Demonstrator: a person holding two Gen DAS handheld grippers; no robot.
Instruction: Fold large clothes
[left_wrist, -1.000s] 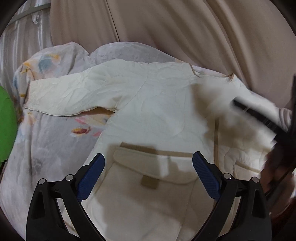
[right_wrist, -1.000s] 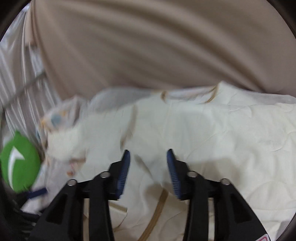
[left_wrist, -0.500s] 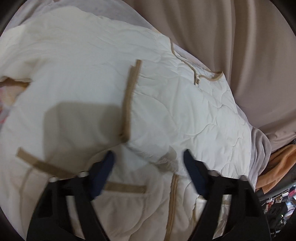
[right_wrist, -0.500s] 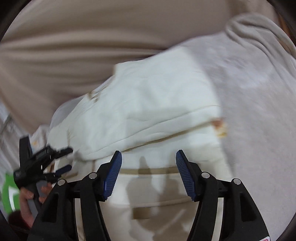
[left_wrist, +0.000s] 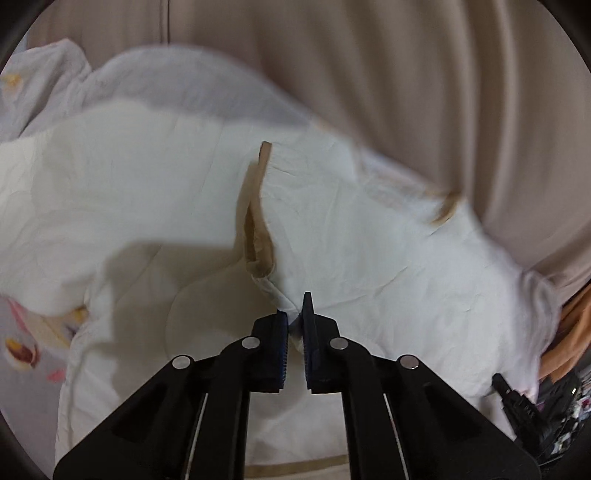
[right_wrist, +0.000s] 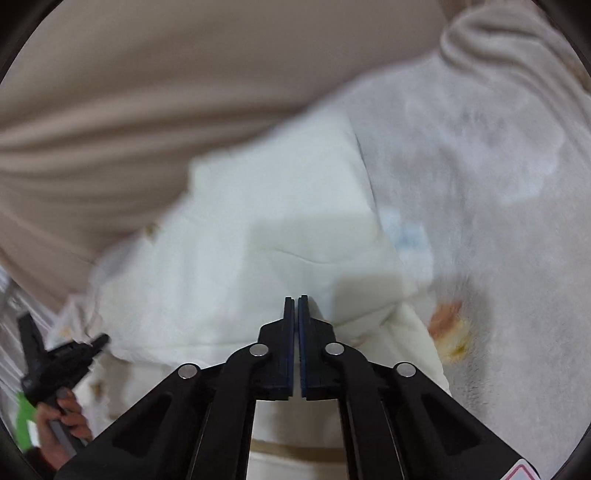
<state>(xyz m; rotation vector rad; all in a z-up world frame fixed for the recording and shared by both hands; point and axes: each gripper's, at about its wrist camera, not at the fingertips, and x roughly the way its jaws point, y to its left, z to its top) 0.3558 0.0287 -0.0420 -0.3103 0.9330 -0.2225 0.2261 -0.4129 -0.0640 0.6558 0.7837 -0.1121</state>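
Your left claw (left_wrist: 294, 317) is clamped on a pinch of the jacket (left_wrist: 369, 236) just below the tan placket (left_wrist: 256, 221), ready to lift for the fold. Right claw (right_wrist: 297, 325) is fully closed; whether it caught fabric, can't tell. Jacket lies spread on the bed (right_wrist: 498, 166), curtain (left_wrist: 406, 74) behind.

Two wrist fisheyes, each angled down close over its gripper, both sharing the cream jacket (left_wrist: 369, 240) and beige curtain (right_wrist: 147, 92)

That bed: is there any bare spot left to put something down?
Yes: the grey blanket right of the cream jacket lies bare, up to the beige curtain. The jacket covers the middle; both grippers are on it.
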